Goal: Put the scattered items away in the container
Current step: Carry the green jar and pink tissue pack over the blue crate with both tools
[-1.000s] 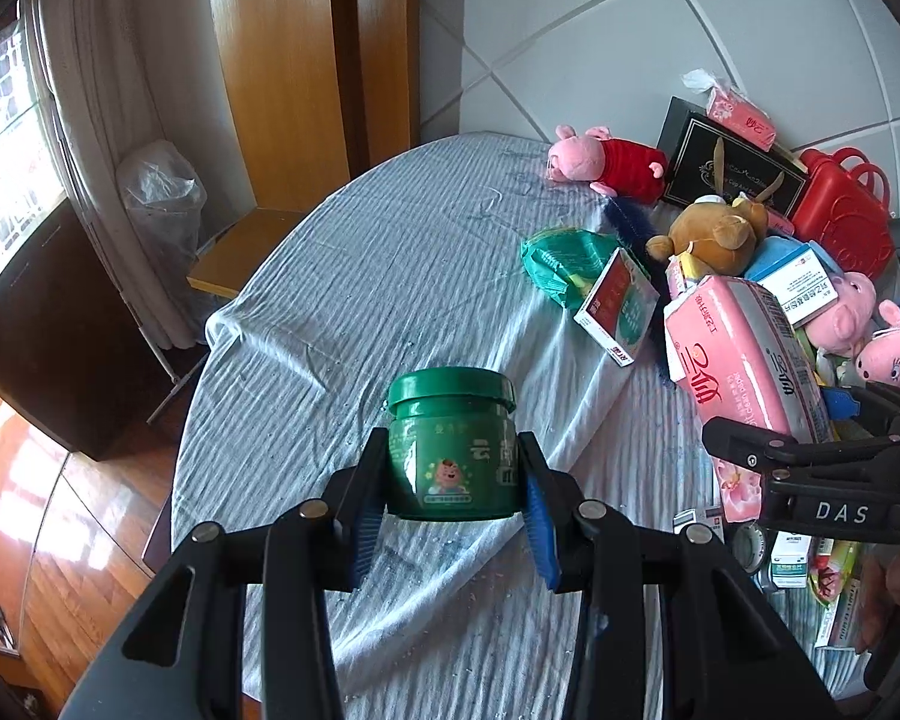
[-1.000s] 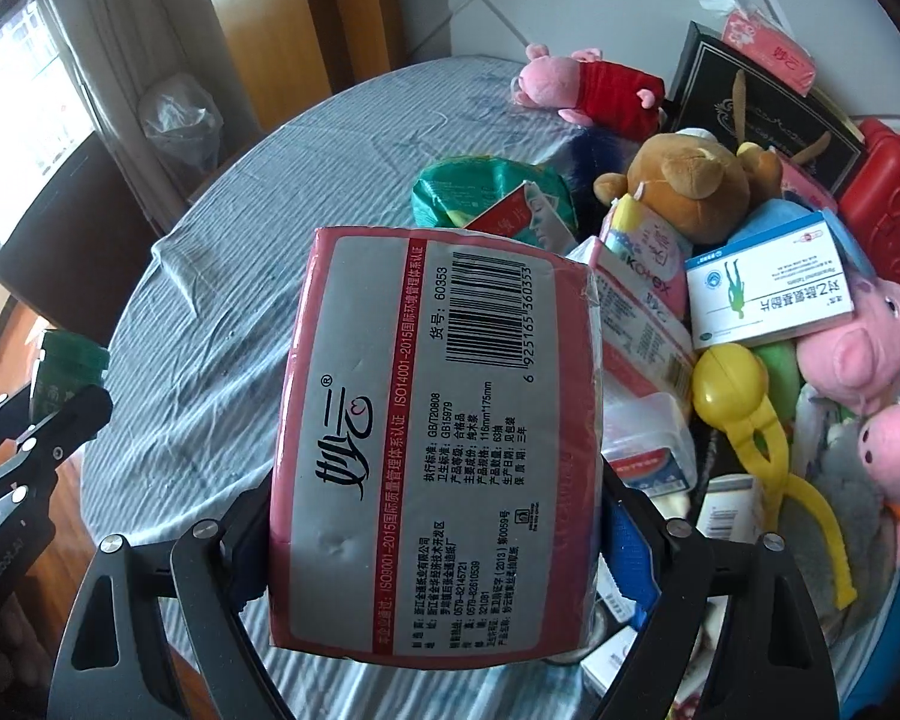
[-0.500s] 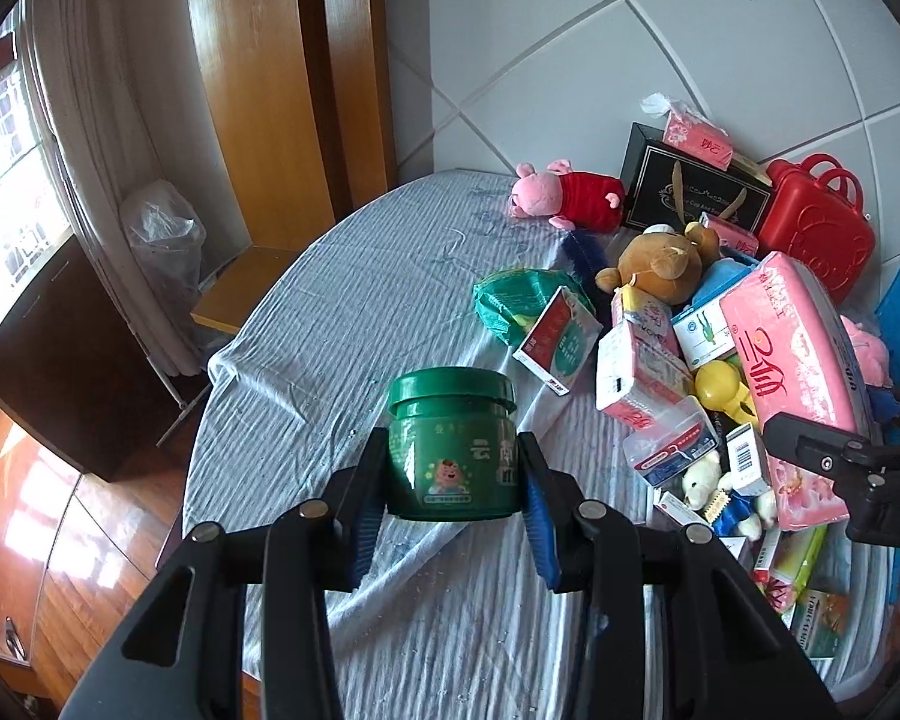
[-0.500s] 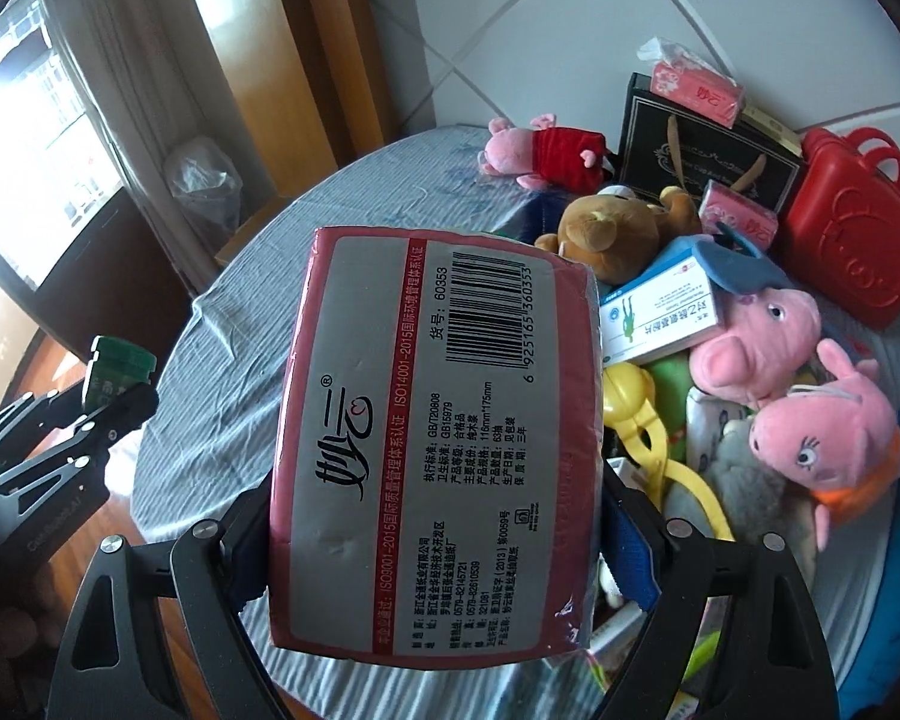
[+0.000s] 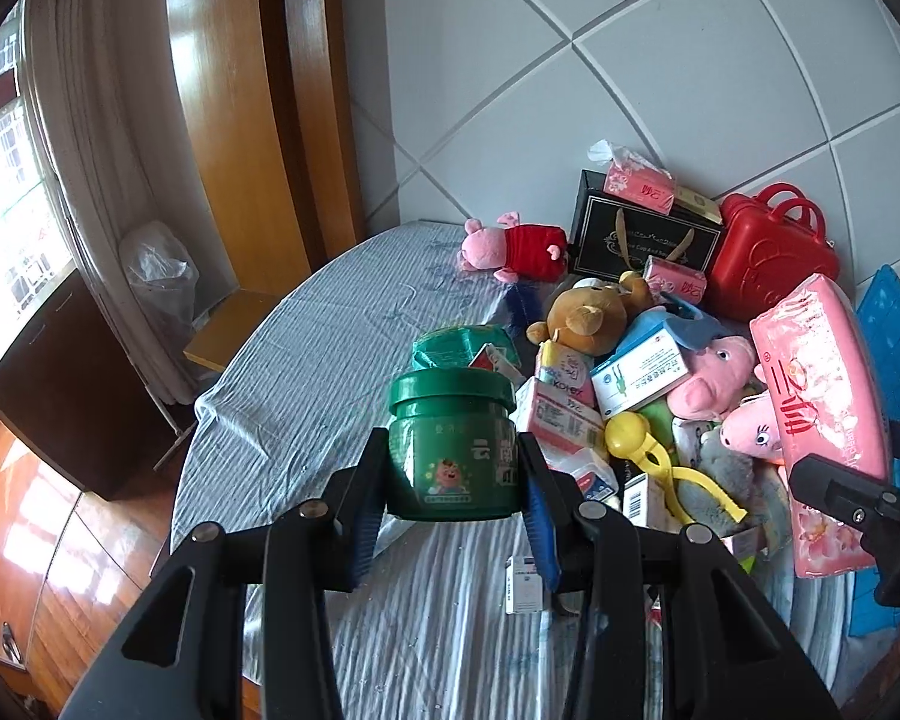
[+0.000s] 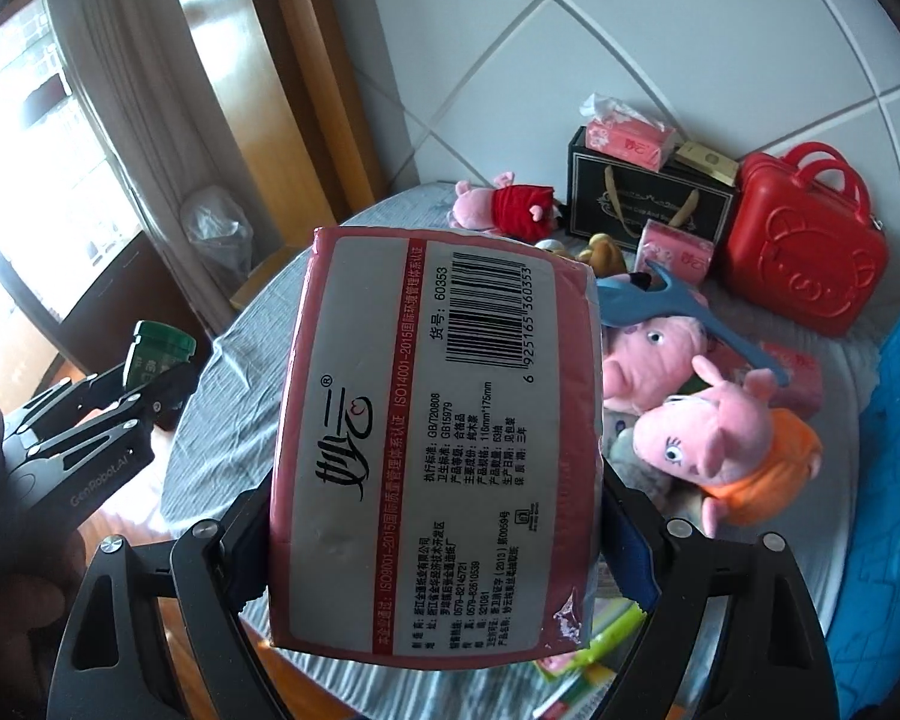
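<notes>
Both grippers have risen above the table (image 5: 342,324). Left gripper (image 5: 453,492) clamped narrow on green jar (image 5: 453,444); right gripper (image 6: 432,546) spread wide, gripping pink tissue pack (image 6: 438,444).

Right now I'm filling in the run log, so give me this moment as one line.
left gripper: jaws shut on green lidded plastic jar | right gripper: jaws shut on pink soft tissue pack | both held above cloth-covered table

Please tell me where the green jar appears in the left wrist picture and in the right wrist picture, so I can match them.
Left wrist: the green jar is at centre, held in the left claw.
Right wrist: the green jar is at the left edge, small, in that same claw.
Shared landmark: the red case against the wall.
</notes>
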The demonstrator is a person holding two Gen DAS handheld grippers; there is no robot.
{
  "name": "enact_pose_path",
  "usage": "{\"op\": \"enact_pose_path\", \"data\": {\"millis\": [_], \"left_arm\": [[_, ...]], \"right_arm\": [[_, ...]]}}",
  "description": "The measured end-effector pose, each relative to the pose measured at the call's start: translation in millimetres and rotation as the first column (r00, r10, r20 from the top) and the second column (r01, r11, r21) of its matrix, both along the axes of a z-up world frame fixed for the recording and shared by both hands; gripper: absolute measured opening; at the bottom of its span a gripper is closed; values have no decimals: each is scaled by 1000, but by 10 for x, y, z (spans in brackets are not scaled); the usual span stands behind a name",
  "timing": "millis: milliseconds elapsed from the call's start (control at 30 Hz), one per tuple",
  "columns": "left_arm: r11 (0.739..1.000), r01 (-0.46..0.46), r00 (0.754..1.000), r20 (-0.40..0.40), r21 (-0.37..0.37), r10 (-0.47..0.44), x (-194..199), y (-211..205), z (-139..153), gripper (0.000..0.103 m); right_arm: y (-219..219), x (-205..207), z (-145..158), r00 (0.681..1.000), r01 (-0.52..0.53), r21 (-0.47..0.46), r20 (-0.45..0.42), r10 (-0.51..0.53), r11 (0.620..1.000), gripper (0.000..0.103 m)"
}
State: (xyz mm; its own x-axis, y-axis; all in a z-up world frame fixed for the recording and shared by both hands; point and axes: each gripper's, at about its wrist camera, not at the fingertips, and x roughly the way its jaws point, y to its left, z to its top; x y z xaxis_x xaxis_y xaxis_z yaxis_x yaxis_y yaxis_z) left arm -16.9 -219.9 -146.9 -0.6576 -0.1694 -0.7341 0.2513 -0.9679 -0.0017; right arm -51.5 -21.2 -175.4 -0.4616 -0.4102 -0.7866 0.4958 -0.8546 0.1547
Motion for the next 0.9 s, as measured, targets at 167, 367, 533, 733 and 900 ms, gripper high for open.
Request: {"op": "enact_pose_path", "data": {"millis": [167, 367, 533, 733, 900], "left_arm": [[1000, 6, 1000, 22, 16, -6, -75, 320, 125, 40], [999, 31, 999, 29, 7, -32, -125, 751, 242, 40], [999, 42, 999, 25, 3, -42, -183, 1060, 329, 40], [998, 65, 998, 15, -14, -65, -263, 1447, 461, 40], [995, 96, 995, 1, -26, -96, -338, 1795, 600, 40]], "right_arm": [[386, 4, 207, 1000, 14, -8, -23, -14, 1000, 88], [837, 9, 341, 999, 39, -6, -30, -39, 999, 88], [1169, -5, 405, 998, 49, -13, -36, -49, 999, 88], [1527, -3, 521, 997, 60, -30, -52, -61, 998, 88], [1839, -26, 619, 995, 72, -47, -61, -74, 996, 88]]}}
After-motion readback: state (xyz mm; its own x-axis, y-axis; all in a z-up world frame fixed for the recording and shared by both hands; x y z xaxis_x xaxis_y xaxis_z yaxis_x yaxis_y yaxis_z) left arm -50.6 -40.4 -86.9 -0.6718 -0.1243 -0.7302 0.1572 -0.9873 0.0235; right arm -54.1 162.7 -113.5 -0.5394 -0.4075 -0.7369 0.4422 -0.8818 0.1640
